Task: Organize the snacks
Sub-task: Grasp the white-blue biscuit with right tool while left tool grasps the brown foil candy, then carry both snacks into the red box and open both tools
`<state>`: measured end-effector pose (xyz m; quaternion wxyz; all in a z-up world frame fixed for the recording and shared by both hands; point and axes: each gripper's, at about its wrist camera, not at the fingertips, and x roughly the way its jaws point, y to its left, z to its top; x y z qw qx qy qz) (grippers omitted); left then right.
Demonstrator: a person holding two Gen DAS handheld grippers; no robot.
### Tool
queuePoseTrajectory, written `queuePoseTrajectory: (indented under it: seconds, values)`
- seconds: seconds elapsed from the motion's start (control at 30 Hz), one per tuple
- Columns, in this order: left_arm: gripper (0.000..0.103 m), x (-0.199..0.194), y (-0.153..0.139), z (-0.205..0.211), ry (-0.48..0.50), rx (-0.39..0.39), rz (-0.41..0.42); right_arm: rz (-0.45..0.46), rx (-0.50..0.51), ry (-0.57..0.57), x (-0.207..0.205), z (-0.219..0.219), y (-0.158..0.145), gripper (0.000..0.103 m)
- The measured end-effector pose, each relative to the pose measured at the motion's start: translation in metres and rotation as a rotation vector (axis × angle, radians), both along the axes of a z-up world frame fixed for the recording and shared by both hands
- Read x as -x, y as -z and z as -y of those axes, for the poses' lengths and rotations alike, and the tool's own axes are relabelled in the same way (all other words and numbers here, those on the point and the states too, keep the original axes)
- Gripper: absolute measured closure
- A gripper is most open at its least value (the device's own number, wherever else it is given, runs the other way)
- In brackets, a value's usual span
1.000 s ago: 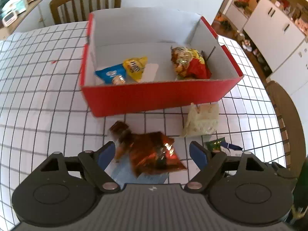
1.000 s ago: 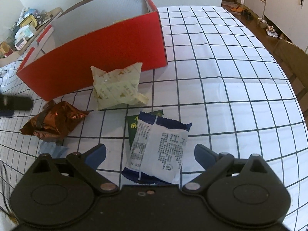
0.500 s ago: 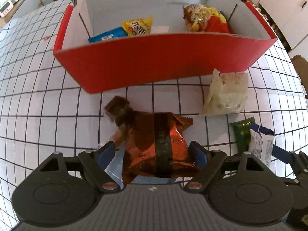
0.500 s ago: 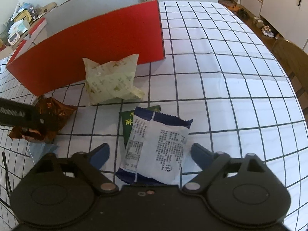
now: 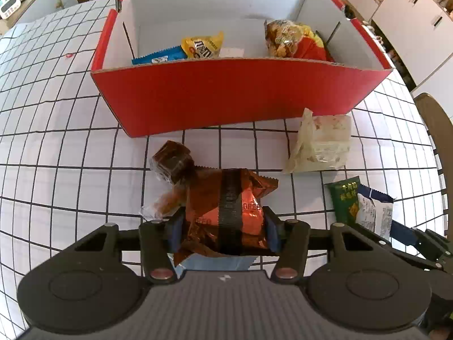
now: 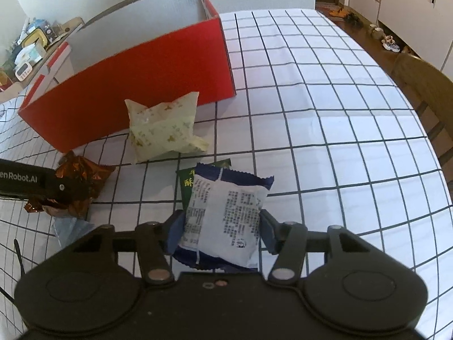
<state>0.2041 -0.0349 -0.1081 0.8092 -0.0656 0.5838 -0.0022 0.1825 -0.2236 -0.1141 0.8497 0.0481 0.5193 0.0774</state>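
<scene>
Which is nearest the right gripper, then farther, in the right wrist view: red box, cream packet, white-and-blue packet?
1. White-and-blue packet: between the right gripper's pads.
2. Cream packet: beyond, slightly left.
3. Red box: farthest, behind the cream packet.

The near wall of the red box [image 5: 226,90] rises just beyond the snack packets and blocks a low, level path into the box; entry is from above. Inside, the middle floor between the yellow packet [image 5: 202,46] and the red-and-gold bag [image 5: 294,41] is free. The cream packet [image 6: 164,127] lies against the box wall. To the right, the desk [image 6: 325,99] is open cloth up to a chair back [image 6: 424,85].
</scene>
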Motion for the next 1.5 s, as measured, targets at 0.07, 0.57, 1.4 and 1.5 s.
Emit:
queuePoseTrajectory:
  seconds: [0.07, 0.57, 1.4, 1.5]
  values:
    - [0.05, 0.003, -0.003, -0.002, -0.002, 0.009, 0.008, 0.014, 0.001, -0.005, 0.003, 0.0, -0.005, 0.049]
    - [0.051, 0.038, -0.066, -0.019, 0.0, 0.062, 0.132, 0.136, -0.03, -0.089, 0.025, -0.008, -0.072, 0.049]
    - [0.051, -0.02, -0.156, -0.038, -0.021, -0.047, 0.338, 0.289, -0.036, -0.247, -0.049, -0.077, -0.163, 0.049]
    - [0.051, -0.04, -0.15, -0.044, -0.032, -0.063, 0.331, 0.283, -0.025, -0.248, -0.064, -0.085, -0.16, 0.049]
